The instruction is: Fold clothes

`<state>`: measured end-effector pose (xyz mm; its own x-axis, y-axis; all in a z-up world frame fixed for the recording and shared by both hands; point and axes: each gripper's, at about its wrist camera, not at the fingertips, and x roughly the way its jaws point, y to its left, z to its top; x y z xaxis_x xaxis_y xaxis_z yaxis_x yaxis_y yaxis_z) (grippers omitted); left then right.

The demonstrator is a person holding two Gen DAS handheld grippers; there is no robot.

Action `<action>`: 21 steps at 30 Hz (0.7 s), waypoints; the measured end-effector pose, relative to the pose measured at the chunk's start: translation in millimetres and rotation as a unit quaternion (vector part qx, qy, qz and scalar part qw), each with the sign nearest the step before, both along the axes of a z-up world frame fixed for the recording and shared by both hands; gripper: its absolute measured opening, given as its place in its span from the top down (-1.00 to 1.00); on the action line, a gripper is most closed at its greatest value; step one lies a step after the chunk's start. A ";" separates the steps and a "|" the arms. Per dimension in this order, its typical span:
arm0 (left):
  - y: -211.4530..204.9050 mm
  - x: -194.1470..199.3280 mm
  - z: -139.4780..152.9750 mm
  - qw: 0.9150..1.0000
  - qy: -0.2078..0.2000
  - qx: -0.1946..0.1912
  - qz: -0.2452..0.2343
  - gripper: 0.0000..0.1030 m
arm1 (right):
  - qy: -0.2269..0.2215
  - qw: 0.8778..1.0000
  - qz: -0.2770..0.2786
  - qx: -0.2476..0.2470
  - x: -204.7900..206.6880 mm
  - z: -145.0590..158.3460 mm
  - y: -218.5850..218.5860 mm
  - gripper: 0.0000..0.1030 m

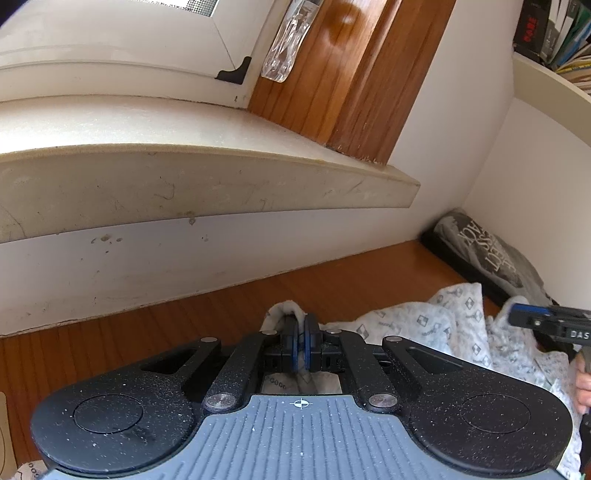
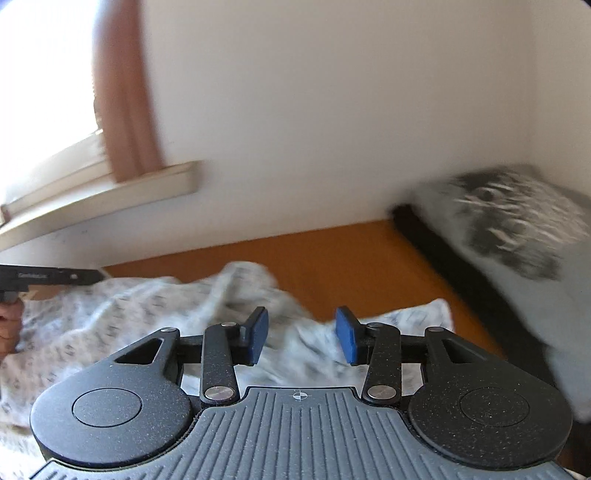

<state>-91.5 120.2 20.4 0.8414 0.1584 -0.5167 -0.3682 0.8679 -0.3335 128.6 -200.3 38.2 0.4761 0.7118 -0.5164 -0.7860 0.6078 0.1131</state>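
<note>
a pale stone windowsill juts from a white wall, with a white window frame and wood trim above it. below runs an orange-brown wooden surface. daylight glares through the window, and books fill a shelf in the upper corner.

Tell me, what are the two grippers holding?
Left gripper pinches a bunched edge of the white patterned cloth. Right gripper is open, holding nothing.
</note>
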 end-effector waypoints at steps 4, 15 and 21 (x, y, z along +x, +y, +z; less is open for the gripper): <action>-0.7 0.1 0.1 1.000 0.001 0.002 -0.001 0.93 | -0.046 0.999 0.013 -0.021 -14.8 -2.3 27.0 0.19; -2.2 1.5 0.1 1.000 0.005 0.002 -0.002 0.93 | -0.006 0.995 0.023 -0.097 0.5 -17.7 5.4 0.49; -2.5 0.3 0.2 1.000 0.004 0.001 -0.002 0.93 | -0.019 0.997 0.019 -0.067 -0.3 1.8 11.5 0.31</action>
